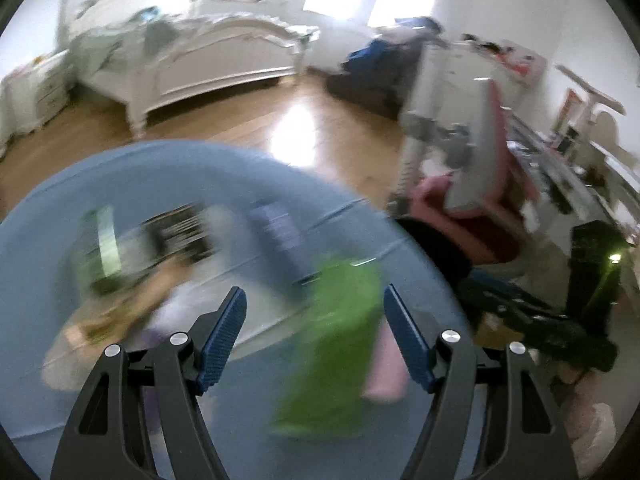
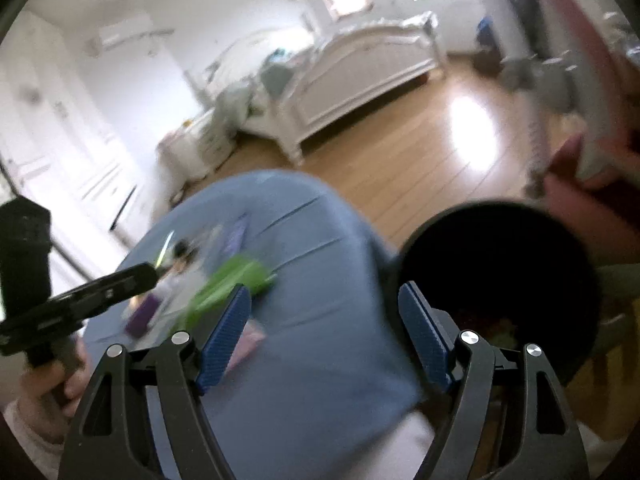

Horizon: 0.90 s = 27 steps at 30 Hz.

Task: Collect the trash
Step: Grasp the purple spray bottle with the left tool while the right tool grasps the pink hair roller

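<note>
While both pictures are smeared and blurry, we can still see a round desk with a blue cover (image 1: 208,168) under our two tools. Our left gripper (image 1: 315,334) has its jaws spread wide, and nothing is pinched between them. A green wrapper (image 1: 336,344) lies flat on the blue cover, showing in the gap between these jaws, closer to the right one. A pink scrap (image 1: 386,364) sits just beside the green one, by the right jaw. More blurry trash (image 1: 120,256) lies ahead and to the left of the jaws. Our right gripper (image 2: 325,332) also has its jaws spread, with only blue cover between them. The black bin (image 2: 500,280) stands just beyond its right jaw. A hand (image 2: 60,384) holding the other tool shows at the far left.
</note>
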### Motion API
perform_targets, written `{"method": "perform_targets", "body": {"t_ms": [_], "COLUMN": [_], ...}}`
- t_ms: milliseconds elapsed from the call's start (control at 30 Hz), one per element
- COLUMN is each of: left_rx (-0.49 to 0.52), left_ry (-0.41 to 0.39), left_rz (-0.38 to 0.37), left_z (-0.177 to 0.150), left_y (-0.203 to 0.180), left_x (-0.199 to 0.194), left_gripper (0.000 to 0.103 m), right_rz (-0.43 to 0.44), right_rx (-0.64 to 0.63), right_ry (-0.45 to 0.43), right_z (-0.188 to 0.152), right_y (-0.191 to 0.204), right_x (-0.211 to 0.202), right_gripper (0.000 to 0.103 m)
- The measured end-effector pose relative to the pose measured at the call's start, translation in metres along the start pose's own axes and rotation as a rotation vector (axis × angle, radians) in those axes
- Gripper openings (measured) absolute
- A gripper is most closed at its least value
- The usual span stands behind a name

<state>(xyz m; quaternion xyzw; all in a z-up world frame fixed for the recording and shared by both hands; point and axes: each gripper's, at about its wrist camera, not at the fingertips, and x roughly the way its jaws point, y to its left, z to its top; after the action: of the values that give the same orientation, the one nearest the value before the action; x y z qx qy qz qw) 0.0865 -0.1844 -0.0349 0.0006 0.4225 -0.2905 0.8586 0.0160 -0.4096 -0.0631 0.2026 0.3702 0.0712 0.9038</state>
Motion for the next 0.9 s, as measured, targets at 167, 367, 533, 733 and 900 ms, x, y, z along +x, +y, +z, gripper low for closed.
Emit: {"method": "perform_targets", "body": {"t_ms": [167, 367, 533, 733, 900], "left_rx": [0.014, 0.043, 0.05, 0.05, 0.008], "left_ry": [0.029, 0.077, 0.062, 0.026, -0.059], "left_rz": [0.071, 0.074, 0.088, 0.107, 0.071], "left_z": [-0.015, -0.028, -0.029, -0.032, -0.025], "left_y": [0.035, 0.052, 0.063, 0.062, 0.05], "left_x": [0.0, 0.009, 0.006, -0.001, -0.025], "left_gripper": [0.07, 0.061, 0.03, 0.025, 0.025], "right_rz": [-0.041, -0.055, -0.059, -0.028, 0.012], "right_rx": [-0.085, -0.169, -0.241, -0.249, -0.221], "right_ry": [0.116, 0.169, 0.167, 0.12, -0.033], "right_z": [-0.014, -0.017, -0.024, -0.022, -0.011], "right_y": [0.048, 0.081, 0.103, 0.101, 0.089], "right_x": [0.029, 0.045, 0.055, 0.045, 0.012], "right_gripper": [0.061, 0.061, 0.041, 0.034, 0.034]}}
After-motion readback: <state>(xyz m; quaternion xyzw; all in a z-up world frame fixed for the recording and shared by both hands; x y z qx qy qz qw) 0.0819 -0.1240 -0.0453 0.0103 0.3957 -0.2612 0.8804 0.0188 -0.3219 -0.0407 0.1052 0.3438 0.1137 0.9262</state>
